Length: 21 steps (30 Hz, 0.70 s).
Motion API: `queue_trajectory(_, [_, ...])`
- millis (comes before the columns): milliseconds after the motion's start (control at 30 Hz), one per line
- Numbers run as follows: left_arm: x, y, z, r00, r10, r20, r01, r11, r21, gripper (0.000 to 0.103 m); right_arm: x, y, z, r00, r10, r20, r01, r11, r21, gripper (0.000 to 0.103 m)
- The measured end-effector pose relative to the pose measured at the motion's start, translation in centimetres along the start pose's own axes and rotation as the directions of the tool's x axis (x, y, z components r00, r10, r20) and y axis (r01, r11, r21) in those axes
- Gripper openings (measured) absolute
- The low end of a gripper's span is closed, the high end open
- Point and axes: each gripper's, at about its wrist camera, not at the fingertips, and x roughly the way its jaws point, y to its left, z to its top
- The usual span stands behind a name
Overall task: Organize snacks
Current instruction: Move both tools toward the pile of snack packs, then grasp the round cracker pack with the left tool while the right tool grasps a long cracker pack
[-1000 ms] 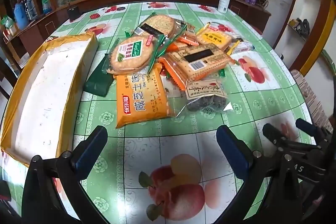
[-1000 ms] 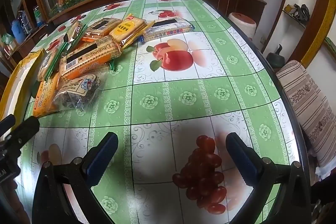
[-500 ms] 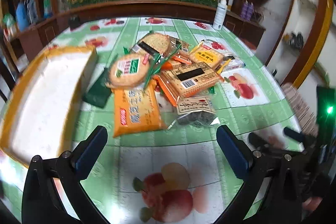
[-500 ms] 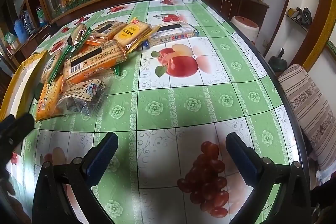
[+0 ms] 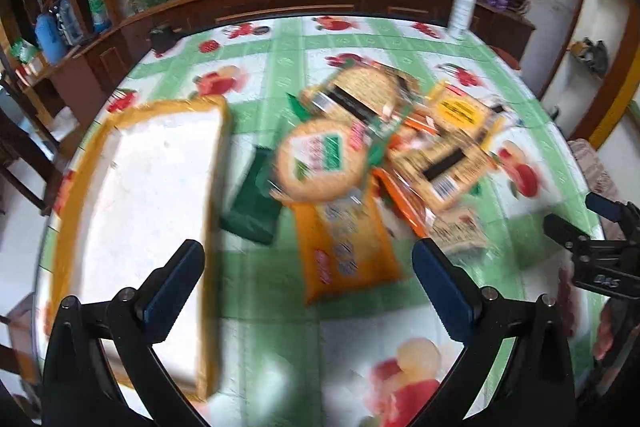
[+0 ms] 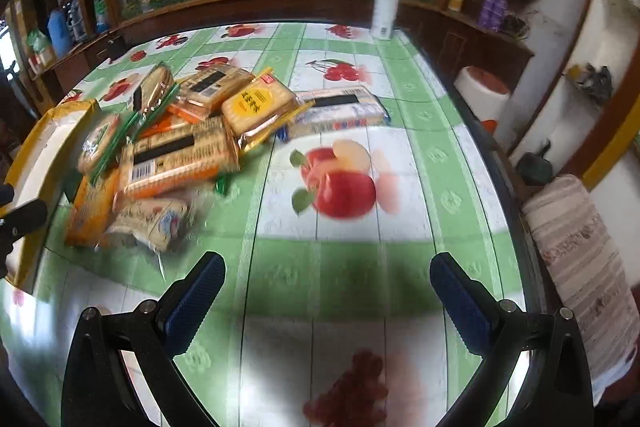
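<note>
On the round table [image 6: 400, 131], covered with a green fruit-print cloth, we see the snack packets [image 5: 360, 163] lying in one loose, overlapping pile near the centre. Just beside the pile, on its left, lies the yellow-rimmed tray [image 5: 216, 155]; its white floor shows nothing in it. We judge the task as barely begun: no packet is sorted, and every packet remains to be moved.

We hold the left gripper [image 5: 304, 291] spread wide and empty, hovering short of the orange packet [image 5: 348, 251]. The right gripper [image 6: 328, 303] is likewise spread wide with nothing between its fingers, over bare cloth to the right of the pile.

The orange packet lies flat, its long axis running roughly away from the left gripper, tilted slightly leftward at the far end. The round cracker packet [image 5: 320, 159] overlaps its far end. The long white packet [image 6: 336, 111] lies crosswise at the pile's right edge. Motion blur hides finer detail.
</note>
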Motion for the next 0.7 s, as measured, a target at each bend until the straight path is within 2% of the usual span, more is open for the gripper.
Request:
queue_trajectory(100, [-0.1, 0.9, 2.2, 1.000, 0.027, 0.003, -0.027, 1.000, 0.004, 0.103, 0.6, 1.0, 2.5, 0.995, 0.098, -0.014, -0.098, 0.995, -0.004, 0.103])
queue_trajectory(167, [0.1, 1.8, 3.6, 1.000, 0.021, -0.022, -0.021, 1.000, -0.012, 0.103, 1.0, 2.2, 3.8, 0.994, 0.113, -0.007, -0.113, 0.993, -0.026, 0.103])
queue_trajectory(300, [1.2, 3.3, 6.0, 0.997, 0.010, -0.071, -0.012, 0.999, -0.031, 0.103, 3.2, 4.6, 6.7, 0.989, 0.137, -0.046, -0.140, 0.988, -0.060, 0.103])
queue_trajectory(433, [3.5, 4.7, 7.9, 0.991, -0.033, -0.132, 0.016, 0.992, -0.128, 0.103, 5.3, 6.0, 9.3, 0.976, 0.196, -0.092, -0.196, 0.981, 0.007, 0.103])
queue_trajectory(533, [5.2, 4.3, 8.5, 0.985, -0.049, -0.166, 0.023, 0.988, -0.153, 0.103, 7.4, 8.5, 11.1, 0.977, 0.143, -0.156, -0.153, 0.987, -0.053, 0.103])
queue_trajectory(600, [6.0, 3.4, 8.7, 0.982, -0.045, -0.183, 0.022, 0.992, -0.126, 0.103, 8.5, 10.1, 11.5, 0.983, 0.068, -0.171, -0.091, 0.988, -0.126, 0.103])
queue_trajectory(700, [7.2, 2.2, 8.8, 0.975, -0.084, -0.205, 0.063, 0.992, -0.108, 0.103, 9.0, 11.6, 11.0, 0.985, 0.025, -0.170, -0.064, 0.971, -0.229, 0.103])
